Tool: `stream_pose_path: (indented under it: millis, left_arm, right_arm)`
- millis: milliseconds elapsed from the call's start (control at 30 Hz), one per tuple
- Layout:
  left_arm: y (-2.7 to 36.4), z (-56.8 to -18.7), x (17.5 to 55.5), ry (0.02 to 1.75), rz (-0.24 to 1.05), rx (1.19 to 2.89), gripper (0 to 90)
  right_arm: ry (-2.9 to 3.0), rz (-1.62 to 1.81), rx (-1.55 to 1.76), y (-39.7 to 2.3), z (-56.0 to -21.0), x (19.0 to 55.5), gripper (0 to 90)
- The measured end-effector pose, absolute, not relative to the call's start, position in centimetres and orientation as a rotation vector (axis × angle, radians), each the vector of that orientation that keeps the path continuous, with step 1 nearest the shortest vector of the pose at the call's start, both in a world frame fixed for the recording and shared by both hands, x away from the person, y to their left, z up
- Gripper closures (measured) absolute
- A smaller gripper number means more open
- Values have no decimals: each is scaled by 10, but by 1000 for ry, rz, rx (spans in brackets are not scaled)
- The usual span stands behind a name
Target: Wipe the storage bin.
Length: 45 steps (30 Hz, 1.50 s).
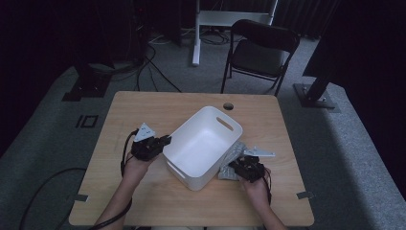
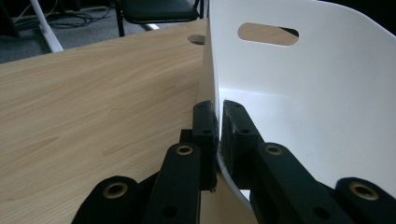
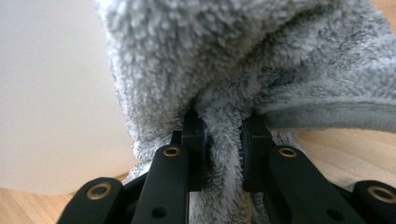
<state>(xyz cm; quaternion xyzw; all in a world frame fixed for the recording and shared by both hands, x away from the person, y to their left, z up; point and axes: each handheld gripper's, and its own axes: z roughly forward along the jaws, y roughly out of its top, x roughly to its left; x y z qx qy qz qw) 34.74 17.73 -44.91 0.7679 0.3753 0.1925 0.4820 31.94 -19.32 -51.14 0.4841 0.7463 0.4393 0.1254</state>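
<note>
Grey towel (image 3: 224, 154) sits pinched between right gripper (image 3: 223, 128) jaws beside bin (image 3: 51, 93).

A dim recording studio or robotics lab, not a home: a lone wooden bench (image 1: 143, 206) with a round cable hole (image 1: 228, 106) stands on grey carpet (image 1: 344, 158), ringed by dark curtains. Beyond the bench, a black folding chair (image 1: 261, 52) sits empty beside the white leg of a stand (image 1: 196, 43). Black cables (image 1: 158, 72) snake across the carpet behind the bench, and heavy black stand bases (image 1: 316, 96) flank its far corners, tape marks nearby
</note>
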Motion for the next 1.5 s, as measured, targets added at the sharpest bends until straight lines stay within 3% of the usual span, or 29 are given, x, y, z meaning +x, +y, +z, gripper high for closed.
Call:
stream_pose_path:
  millis: [433, 767, 967, 1500]
  left_arm:
    - [175, -450, 347, 929, 486, 1861, 845]
    - [170, -451, 346, 957, 512, 1844, 863]
    - [169, -451, 346, 956, 526, 1850, 864]
    - [173, -452, 349, 939, 466, 1845, 862]
  right_arm:
    - [2225, 1221, 1470, -195, -528, 327, 760]
    - [2059, 1435, 1364, -222, -467, 299, 760]
    - [2052, 1551, 1218, -217, -440, 279, 759]
    - [2157, 1429, 1130, -182, -459, 283, 760]
